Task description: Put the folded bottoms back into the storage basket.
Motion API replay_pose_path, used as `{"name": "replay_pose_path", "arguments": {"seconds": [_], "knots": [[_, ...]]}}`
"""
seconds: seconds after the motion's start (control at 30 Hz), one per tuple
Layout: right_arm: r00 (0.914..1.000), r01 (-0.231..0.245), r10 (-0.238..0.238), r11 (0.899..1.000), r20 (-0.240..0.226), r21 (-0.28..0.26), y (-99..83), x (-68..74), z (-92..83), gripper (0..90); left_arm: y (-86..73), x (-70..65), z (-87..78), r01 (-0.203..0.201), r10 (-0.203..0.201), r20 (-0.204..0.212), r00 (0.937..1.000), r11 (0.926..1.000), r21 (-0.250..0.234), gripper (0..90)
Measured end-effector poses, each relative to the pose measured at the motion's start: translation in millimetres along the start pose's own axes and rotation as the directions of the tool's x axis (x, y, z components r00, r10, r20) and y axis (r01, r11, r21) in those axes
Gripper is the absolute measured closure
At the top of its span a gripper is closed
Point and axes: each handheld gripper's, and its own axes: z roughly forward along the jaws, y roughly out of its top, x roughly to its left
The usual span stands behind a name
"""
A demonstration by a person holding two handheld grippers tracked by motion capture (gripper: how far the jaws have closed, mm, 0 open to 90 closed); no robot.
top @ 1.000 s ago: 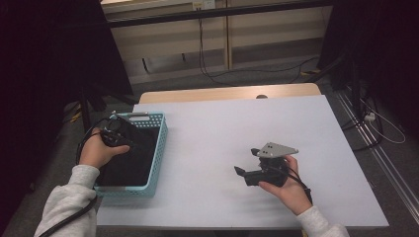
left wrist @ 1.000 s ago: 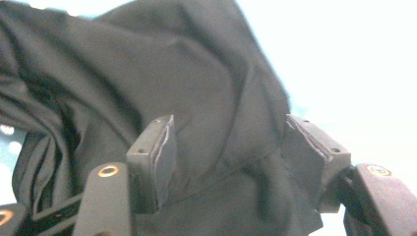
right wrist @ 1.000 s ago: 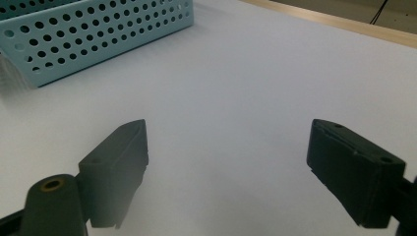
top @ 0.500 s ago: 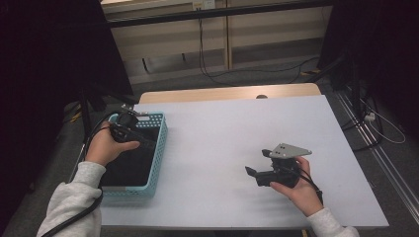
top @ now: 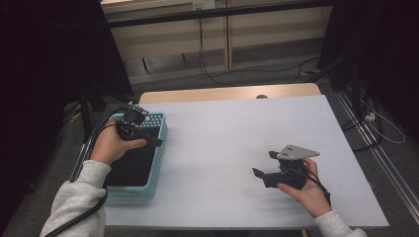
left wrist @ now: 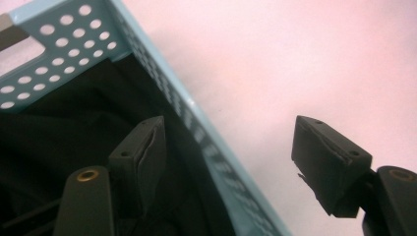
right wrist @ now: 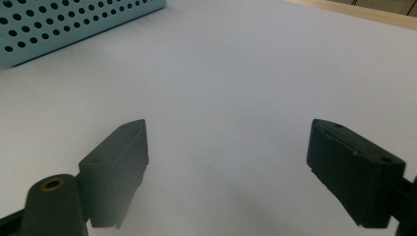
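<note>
At the left edge of the white worktop (top: pixel 222 148) stands a light blue perforated basket (top: pixel 159 148), its long side running away from the person. Dark black material (top: pixel 131 165) lies inside it and covers the bottom; what the material is cannot be told.

The left gripper (top: pixel 150 139) is held in the person's left hand (top: pixel 112 147) over the far half of the basket, just above its right-hand rim. A black cable trails from it down past the grey sleeve (top: pixel 79 197). In the left gripper view the two fingers stand apart with the basket's right wall (left wrist: pixel 206 142) passing between them: one finger (left wrist: pixel 142 157) hangs over the dark material inside, the other (left wrist: pixel 329 162) over the bare worktop outside. The fingers have just been opening, and they press on nothing; the wall runs below the gap and neither pad touches it.

Well apart to the right, near the front edge of the worktop, the right gripper (top: pixel 259 174) sits in the person's right hand (top: pixel 306 190), the grey three-cornered plate (top: pixel 296 152) on top, its fingers pointing left toward the basket. In the right gripper view the fingers (right wrist: pixel 120 162) are spread wide with plain worktop between them and nothing held; the basket's perforated side (right wrist: pixel 74 24) shows far off at the upper left.
</note>
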Motion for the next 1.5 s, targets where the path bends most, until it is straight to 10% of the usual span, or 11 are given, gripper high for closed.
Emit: {"name": "replay_pose_path", "arguments": {"seconds": [0.87, 1.5], "knots": [[0.9993, -0.006, 0.005, 1.000, 0.036, 0.030, -19.5, -19.0, -26.1, 15.3, 12.5, -37.8, 20.1, -0.074, 0.077, 0.082, 0.9937, 0.9966, -0.034, 28.2], [0.9998, 0.000, -0.001, 0.998, 0.018, 0.058, -28.7, -15.9, -32.1, 15.0, 7.8, -70.1, 36.6, -0.137, 0.147, 0.150, 0.9777, 0.9877, -0.075, 24.9]]}}
